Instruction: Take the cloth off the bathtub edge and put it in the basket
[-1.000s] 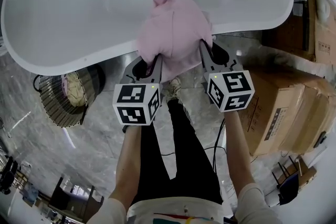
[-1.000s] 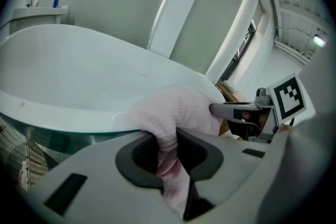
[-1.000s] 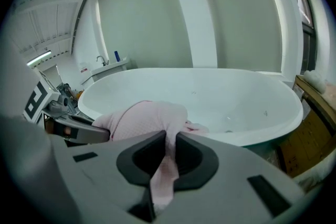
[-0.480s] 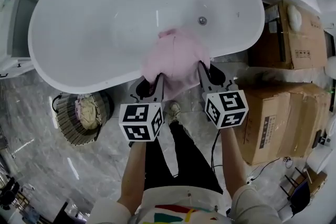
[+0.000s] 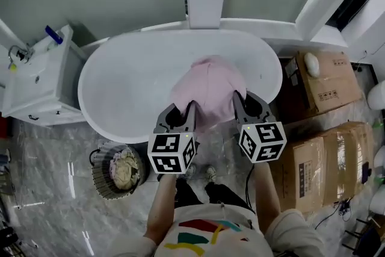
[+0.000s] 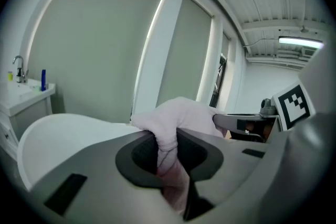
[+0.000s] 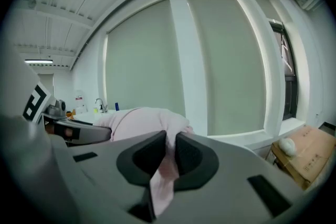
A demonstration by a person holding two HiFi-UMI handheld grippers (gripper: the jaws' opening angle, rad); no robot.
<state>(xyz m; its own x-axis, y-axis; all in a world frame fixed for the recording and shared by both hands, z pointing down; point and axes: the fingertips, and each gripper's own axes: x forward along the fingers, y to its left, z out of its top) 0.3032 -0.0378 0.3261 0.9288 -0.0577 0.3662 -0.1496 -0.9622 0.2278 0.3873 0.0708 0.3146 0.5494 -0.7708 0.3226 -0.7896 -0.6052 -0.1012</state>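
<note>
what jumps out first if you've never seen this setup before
The pink cloth stands out most, bunched at the centre above the white bathtub. It is pinched on one side by the left hand-held gripper and on the other by the right hand-held gripper. Next come the round basket by the tub's near left edge, with some fabric in it, and the cardboard boxes at right.

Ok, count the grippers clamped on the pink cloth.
2. The left gripper pinches the cloth at its left side, the right gripper at its right side; nothing hidden.
</note>
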